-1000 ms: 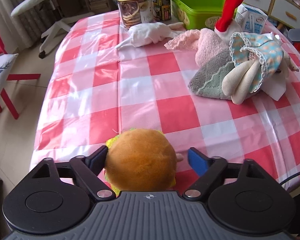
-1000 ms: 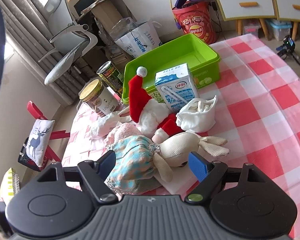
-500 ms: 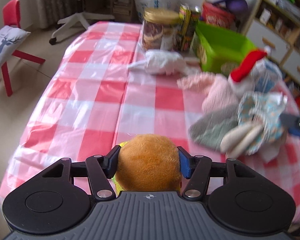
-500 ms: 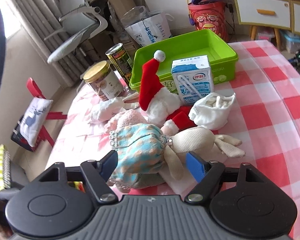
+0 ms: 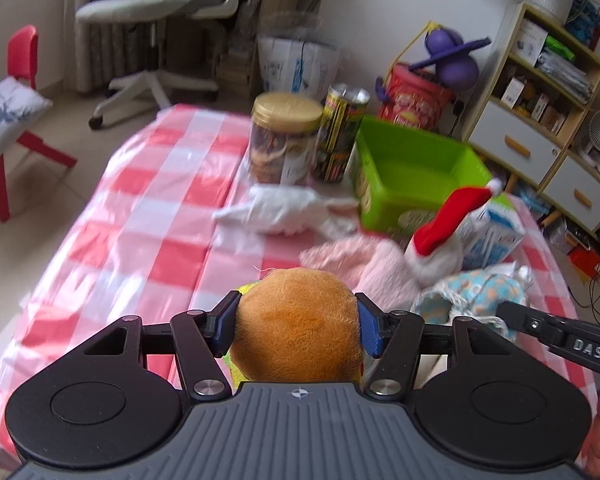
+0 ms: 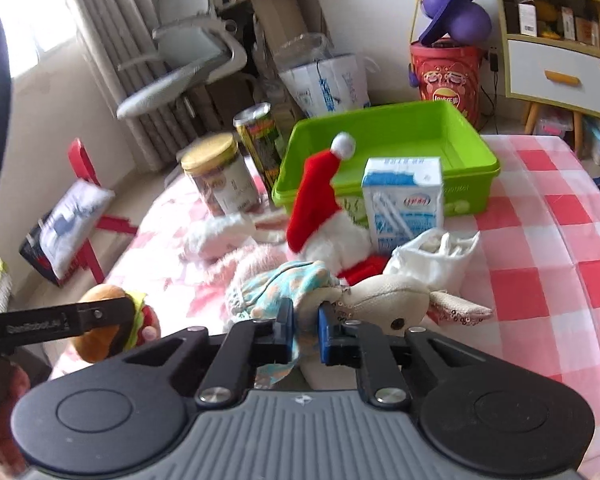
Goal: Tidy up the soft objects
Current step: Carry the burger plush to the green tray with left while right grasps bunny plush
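Observation:
My left gripper (image 5: pixel 297 326) is shut on a plush burger (image 5: pixel 296 320) and holds it above the near edge of the checked table; the burger also shows in the right wrist view (image 6: pixel 112 320). My right gripper (image 6: pixel 305 330) is shut on the blue dress of a beige plush rabbit (image 6: pixel 380 304), (image 5: pixel 472 292). Behind it lie a Santa plush (image 6: pixel 320 216), (image 5: pixel 440 240), a pink plush (image 5: pixel 372 268) and a white plush (image 5: pixel 284 210). A green bin (image 6: pixel 384 152), (image 5: pixel 412 168) stands at the back.
A milk carton (image 6: pixel 404 204) and a white bag (image 6: pixel 436 256) sit before the bin. A gold-lidded jar (image 5: pixel 284 136) and a can (image 5: pixel 340 132) stand left of it. Chairs, shelves and a red bucket surround the red-and-white checked table (image 5: pixel 148 216).
My left gripper has shut on the burger and lifted it, tilting the view up. My right gripper has closed on the rabbit's dress.

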Demonstrator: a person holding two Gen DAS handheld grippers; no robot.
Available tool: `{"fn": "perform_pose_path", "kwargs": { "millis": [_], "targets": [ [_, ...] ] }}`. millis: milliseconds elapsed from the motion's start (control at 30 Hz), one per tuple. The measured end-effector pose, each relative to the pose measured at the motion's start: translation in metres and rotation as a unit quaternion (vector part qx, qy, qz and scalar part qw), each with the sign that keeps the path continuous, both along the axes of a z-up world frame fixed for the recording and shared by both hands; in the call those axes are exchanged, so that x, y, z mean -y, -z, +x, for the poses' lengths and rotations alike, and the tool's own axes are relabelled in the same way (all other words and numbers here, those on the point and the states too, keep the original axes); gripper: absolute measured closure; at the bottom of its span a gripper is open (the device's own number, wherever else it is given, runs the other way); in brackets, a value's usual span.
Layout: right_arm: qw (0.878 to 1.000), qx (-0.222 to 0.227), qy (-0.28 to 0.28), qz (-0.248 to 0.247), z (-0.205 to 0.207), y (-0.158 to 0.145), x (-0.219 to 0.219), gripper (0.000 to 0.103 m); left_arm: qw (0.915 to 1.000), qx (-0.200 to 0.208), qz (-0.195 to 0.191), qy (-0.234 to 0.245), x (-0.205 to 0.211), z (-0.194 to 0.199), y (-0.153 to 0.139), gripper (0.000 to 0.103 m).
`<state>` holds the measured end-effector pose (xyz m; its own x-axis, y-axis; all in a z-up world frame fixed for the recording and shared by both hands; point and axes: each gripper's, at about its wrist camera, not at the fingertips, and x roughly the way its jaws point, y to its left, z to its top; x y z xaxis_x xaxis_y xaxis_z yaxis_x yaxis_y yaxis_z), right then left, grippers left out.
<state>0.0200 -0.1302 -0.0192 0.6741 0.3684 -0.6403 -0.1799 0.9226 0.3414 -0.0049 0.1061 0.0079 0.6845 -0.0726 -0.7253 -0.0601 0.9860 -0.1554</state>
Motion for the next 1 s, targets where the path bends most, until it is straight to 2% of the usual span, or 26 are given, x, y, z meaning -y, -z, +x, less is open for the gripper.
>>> {"fn": "perform_pose_path", "kwargs": {
  "millis": [100,233,367,667,1000],
  "targets": [
    [1.000,0.016,0.004,0.013,-0.007,-0.008,0.010,0.103,0.9999,0.015,0.002,0.003,0.008,0.003,-0.004,0.044],
    [0.999,0.037,0.012,0.029,-0.017,-0.020,0.027,0.103,0.9992,0.017,-0.032,0.018,0.018,0.007,-0.010,0.044],
    [0.997,0.058,0.027,0.041,-0.029,-0.029,0.041,0.103,0.9981,0.028,-0.047,0.029,0.030,0.008,-0.014,0.044],
    [0.996,0.057,0.054,0.048,-0.035,-0.032,0.059,0.103,0.9963,0.014,-0.069,0.051,0.052,0.012,-0.008,0.043],
    [0.997,0.056,0.043,0.045,-0.038,-0.031,0.058,0.103,0.9956,0.032,-0.079,0.039,0.057,0.012,-0.015,0.043]
  ]
}}
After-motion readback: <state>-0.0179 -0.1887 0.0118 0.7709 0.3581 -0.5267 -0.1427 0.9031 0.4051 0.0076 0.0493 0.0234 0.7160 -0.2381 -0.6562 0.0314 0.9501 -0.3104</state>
